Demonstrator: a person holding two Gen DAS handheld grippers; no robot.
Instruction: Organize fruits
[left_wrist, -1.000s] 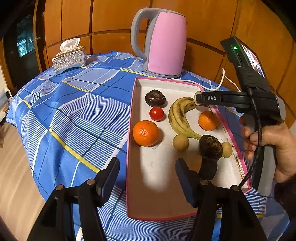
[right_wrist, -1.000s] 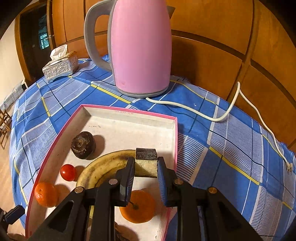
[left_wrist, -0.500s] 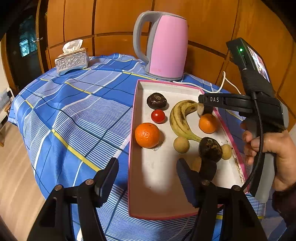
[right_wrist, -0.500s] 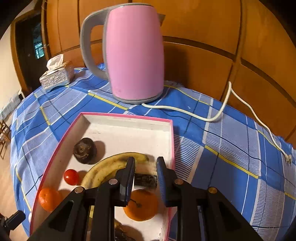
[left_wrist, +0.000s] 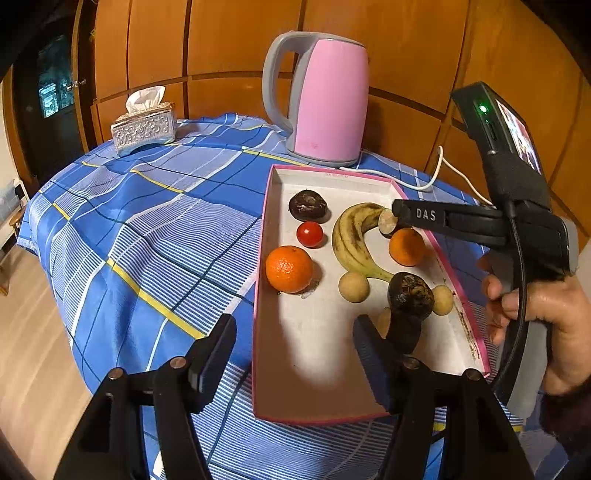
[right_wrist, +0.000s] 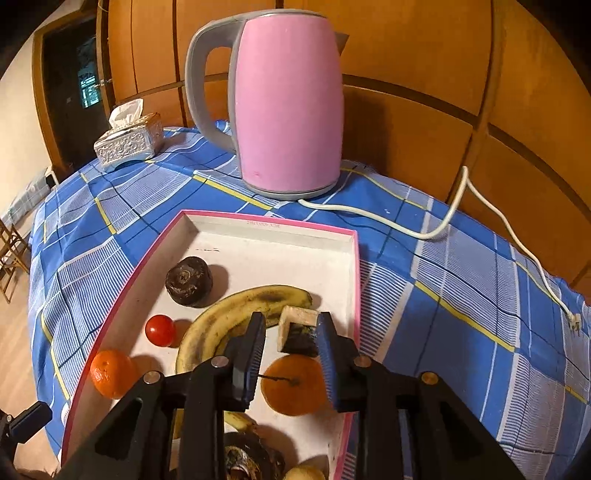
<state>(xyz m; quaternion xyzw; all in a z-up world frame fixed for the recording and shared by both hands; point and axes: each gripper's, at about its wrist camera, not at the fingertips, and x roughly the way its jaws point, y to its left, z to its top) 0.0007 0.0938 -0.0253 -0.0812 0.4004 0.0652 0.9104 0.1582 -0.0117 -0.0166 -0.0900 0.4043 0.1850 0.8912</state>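
Both handheld grippers are matte black plastic with silver screw heads at the finger pivots: the left gripper (left_wrist: 291, 350) and the right gripper (right_wrist: 290, 354), whose finger pads (right_wrist: 327, 354) are ribbed blue. White "DAS" lettering, a green indicator light, a small screen and a black cable mark the right unit, gripped by a bare-skinned right hand (left_wrist: 535, 314) in a dark sleeve.

Warm indoor light, seemingly from overhead, throws soft shadows beside the fruit; fisheye bending darkens every corner (mild blur near the edges).
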